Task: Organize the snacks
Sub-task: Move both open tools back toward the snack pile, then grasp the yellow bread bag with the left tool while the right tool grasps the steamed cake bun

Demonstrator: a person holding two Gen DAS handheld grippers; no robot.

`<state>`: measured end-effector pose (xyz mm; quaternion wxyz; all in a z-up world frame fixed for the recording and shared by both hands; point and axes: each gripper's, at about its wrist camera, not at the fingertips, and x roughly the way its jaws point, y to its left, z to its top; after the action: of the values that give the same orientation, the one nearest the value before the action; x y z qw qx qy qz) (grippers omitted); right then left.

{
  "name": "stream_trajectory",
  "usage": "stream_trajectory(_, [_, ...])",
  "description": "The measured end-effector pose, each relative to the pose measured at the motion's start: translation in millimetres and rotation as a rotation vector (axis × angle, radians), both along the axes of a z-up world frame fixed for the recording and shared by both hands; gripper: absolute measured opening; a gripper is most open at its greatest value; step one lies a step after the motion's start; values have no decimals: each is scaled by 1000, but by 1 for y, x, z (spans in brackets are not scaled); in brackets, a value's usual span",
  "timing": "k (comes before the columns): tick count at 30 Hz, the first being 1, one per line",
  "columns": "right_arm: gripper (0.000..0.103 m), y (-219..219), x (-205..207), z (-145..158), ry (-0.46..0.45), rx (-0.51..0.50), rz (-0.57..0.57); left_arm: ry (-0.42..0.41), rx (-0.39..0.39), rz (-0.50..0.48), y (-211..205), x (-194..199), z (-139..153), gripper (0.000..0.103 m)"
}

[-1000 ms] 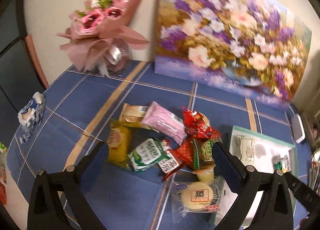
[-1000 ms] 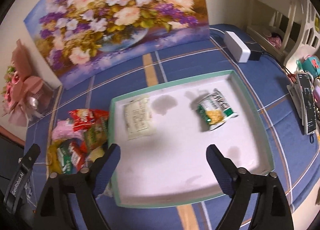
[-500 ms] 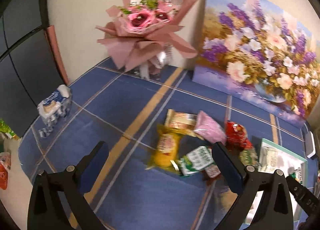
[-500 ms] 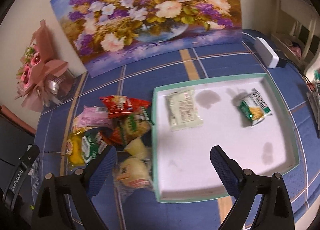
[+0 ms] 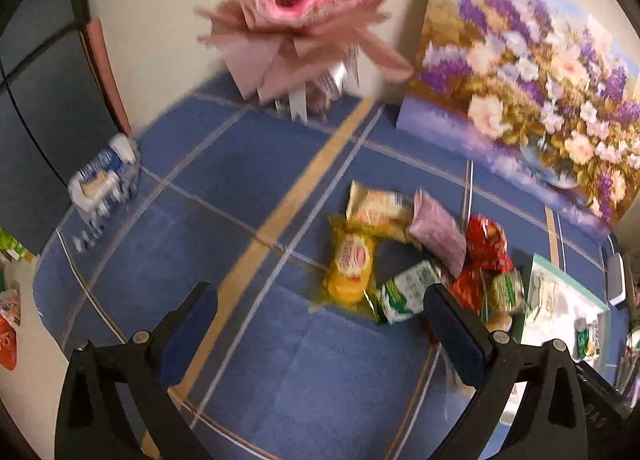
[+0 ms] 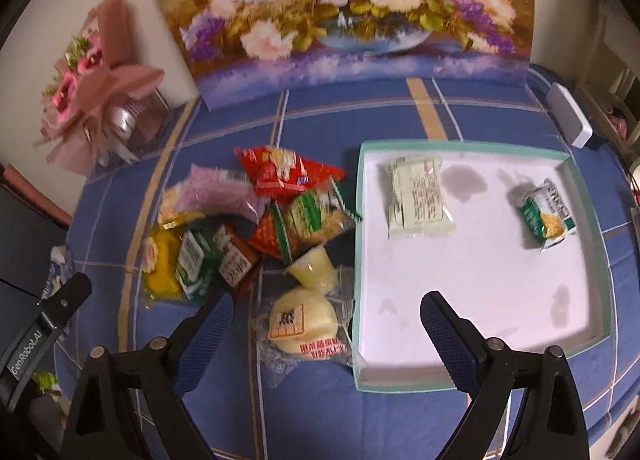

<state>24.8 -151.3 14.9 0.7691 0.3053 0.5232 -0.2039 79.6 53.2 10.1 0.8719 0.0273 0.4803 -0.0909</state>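
A pile of snack packets lies on the blue checked cloth: a red packet (image 6: 280,174), a pink one (image 6: 218,194), a yellow one (image 6: 162,264), a green-and-white one (image 6: 196,260), a jelly cup (image 6: 314,270) and a wrapped bun (image 6: 302,320). Right of the pile stands a white tray with a mint rim (image 6: 460,146). It holds a pale green packet (image 6: 418,196) and a small green packet (image 6: 546,214). My right gripper (image 6: 328,300) hangs open above the bun and the tray's left rim, holding nothing. My left gripper (image 5: 319,291) is open over bare cloth. The yellow packet (image 5: 352,264) lies just ahead of it, toward its right finger.
A pink bouquet (image 5: 304,12) and a flower painting (image 5: 520,80) lean on the back wall. A tissue pack (image 5: 104,180) lies near the table's left edge. A white box (image 6: 570,120) sits behind the tray, and there is furniture at the far right.
My right gripper has slid left, from over the tray's middle to its left rim and the bun. My left gripper has moved left off the pile, which now lies at its right.
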Motion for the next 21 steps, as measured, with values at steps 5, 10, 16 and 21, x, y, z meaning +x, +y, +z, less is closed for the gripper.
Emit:
stream_trajectory(5, [97, 5, 5, -18, 57, 27, 24, 134, 4, -9, -7, 6, -29, 102])
stream_trajectory(10, [97, 11, 10, -36, 99, 68, 42, 208, 39, -11, -16, 6, -53, 102])
stream_trajectory(16, [97, 21, 17, -50, 147, 69, 78, 260, 53, -41, -28, 4, -64, 102])
stream_trajectory(21, [97, 26, 19, -55, 177, 52, 106, 293, 92, -37, -34, 5, -75, 102])
